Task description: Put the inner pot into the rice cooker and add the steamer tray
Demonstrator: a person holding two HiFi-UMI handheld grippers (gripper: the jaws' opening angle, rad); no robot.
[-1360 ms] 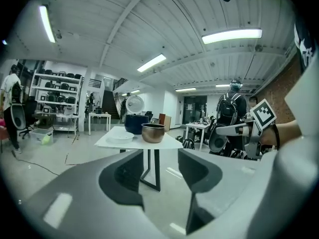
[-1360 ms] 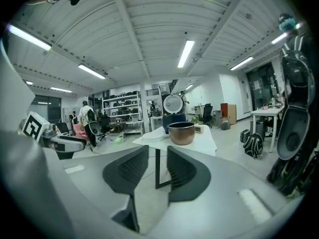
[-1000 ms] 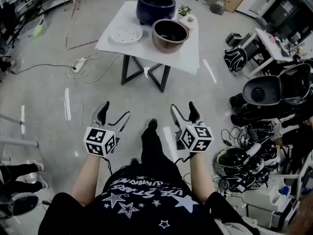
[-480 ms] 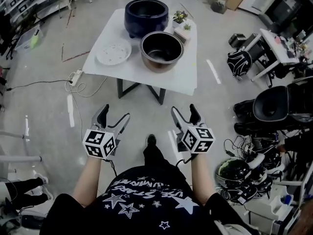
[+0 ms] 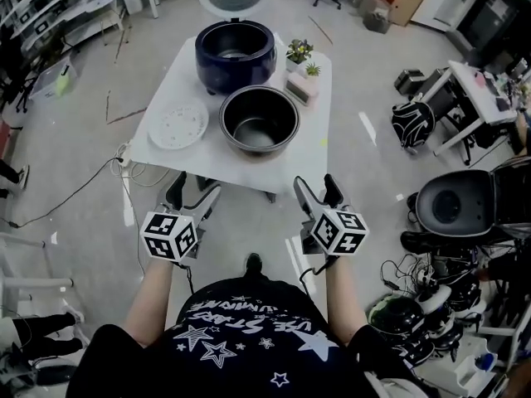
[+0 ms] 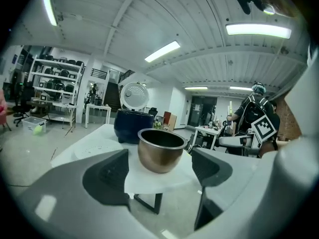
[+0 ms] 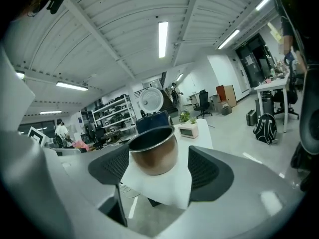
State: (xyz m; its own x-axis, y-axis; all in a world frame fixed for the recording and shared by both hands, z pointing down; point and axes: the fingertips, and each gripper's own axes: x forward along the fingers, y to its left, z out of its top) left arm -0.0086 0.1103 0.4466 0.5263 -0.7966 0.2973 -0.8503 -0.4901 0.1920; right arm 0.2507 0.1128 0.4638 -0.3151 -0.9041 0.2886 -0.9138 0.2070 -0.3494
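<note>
Grey floor point(image 5: 66, 139) — white table point(image 5: 319, 123), shelving point(image 5: 58, 7).

1. In the head view the light is even and fairly bright and falls from overhead; shadows are soft.
2. The white worktop point(image 5: 162, 152) is the brightest patch, nearly washed out, and the pale floor point(image 5: 75, 181) shows a faint sheen.
3. The wide lens bends the room outward toward that view's edges.
4. In the left gripper view the ceiling strip lights point(image 6: 257, 30) glare pure white, and the corners fall to black.
5. There the left claw point(image 6: 159, 158) is a soft grey blur close to the lens, while the inner pot point(image 6: 160, 151) beyond it is sharper, with a dull sheen.
6. The right gripper view has the same black corners, curved ceiling lines and a blurred right claw point(image 7: 157, 158).
</note>
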